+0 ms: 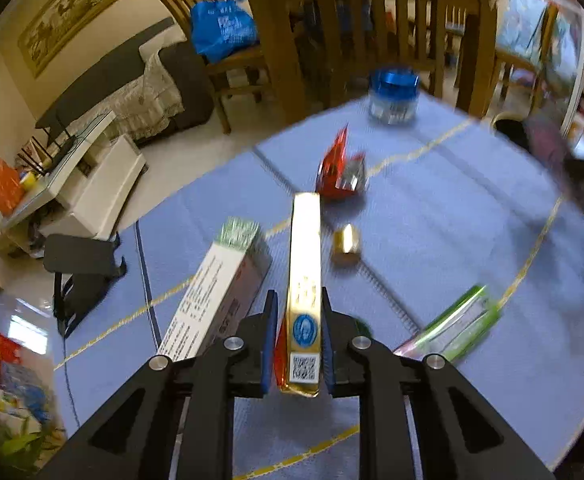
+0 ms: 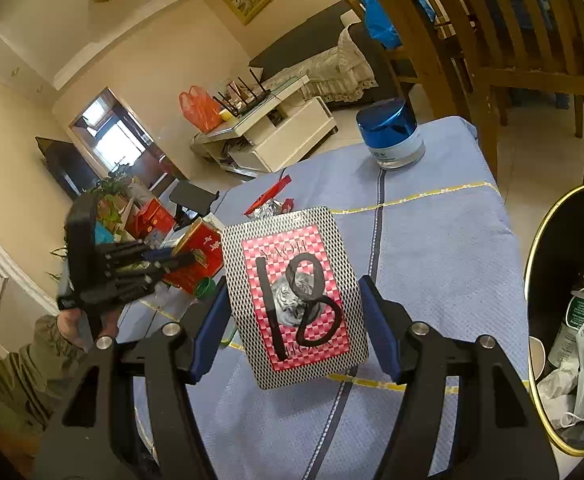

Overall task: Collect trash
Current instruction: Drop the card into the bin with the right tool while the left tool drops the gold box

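Note:
My left gripper [image 1: 298,344] is shut on a long gold and red box [image 1: 305,280], held above the blue tablecloth [image 1: 452,240]. It also shows in the right wrist view [image 2: 200,256], held by the left gripper [image 2: 172,260]. My right gripper [image 2: 292,332] is shut on a red and silver card box marked 18 [image 2: 296,300], held above the table. On the cloth lie a red foil wrapper [image 1: 338,168], a small gold piece [image 1: 346,242], a white carton [image 1: 220,292] and a green packet [image 1: 456,326]. A black trash bin with gold rim [image 2: 532,272] stands at the right, holding trash.
A blue-lidded jar [image 1: 392,96] [image 2: 390,136] stands at the table's far end. Wooden chairs [image 2: 512,40] and a dining table stand beyond. A black stand [image 1: 80,264] is on the floor left. A white TV cabinet [image 2: 272,128] is farther back.

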`<act>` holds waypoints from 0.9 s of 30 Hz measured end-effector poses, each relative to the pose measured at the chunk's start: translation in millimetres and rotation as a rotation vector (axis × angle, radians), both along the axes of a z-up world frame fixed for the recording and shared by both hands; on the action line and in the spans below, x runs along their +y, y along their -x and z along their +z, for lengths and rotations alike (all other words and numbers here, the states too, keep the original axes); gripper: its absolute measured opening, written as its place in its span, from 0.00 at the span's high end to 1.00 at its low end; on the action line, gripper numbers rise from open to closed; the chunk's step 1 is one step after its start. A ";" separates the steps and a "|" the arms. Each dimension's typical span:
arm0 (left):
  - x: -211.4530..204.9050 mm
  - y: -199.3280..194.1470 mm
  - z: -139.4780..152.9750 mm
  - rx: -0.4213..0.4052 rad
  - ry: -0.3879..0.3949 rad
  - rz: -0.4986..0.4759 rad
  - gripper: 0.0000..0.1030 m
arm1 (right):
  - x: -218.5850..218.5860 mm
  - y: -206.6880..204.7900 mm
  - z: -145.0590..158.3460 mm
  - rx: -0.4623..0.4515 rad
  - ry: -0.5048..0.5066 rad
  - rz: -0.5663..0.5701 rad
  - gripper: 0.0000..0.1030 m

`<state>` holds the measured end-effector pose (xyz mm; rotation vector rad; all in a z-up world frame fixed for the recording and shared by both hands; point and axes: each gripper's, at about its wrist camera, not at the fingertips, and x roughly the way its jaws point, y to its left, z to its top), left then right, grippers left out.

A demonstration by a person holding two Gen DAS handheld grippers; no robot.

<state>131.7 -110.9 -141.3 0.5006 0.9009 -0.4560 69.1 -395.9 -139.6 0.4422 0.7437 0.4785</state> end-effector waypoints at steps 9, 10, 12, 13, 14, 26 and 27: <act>6.3 -15.2 12.9 0.041 0.094 0.081 0.85 | -6.4 4.9 3.1 -0.018 -0.018 -0.015 0.39; 9.7 -16.5 19.6 0.036 0.127 0.113 0.85 | -7.0 5.5 3.4 -0.020 -0.018 -0.018 0.39; 15.0 -15.3 28.9 0.009 0.156 0.176 0.85 | -8.7 6.3 3.5 -0.021 -0.003 -0.031 0.39; 17.9 -12.9 33.8 -0.006 0.175 0.205 0.85 | -10.4 5.8 2.7 -0.019 0.002 -0.038 0.39; 20.2 -10.5 36.9 -0.017 0.186 0.234 0.85 | -11.5 6.7 1.1 -0.015 0.001 -0.045 0.40; -14.6 44.2 70.9 -0.071 0.302 0.280 0.85 | -43.0 16.9 5.0 -0.017 0.127 -0.265 0.40; -24.5 48.3 73.9 -0.075 0.303 0.255 0.85 | -53.5 21.5 7.6 -0.024 0.161 -0.333 0.40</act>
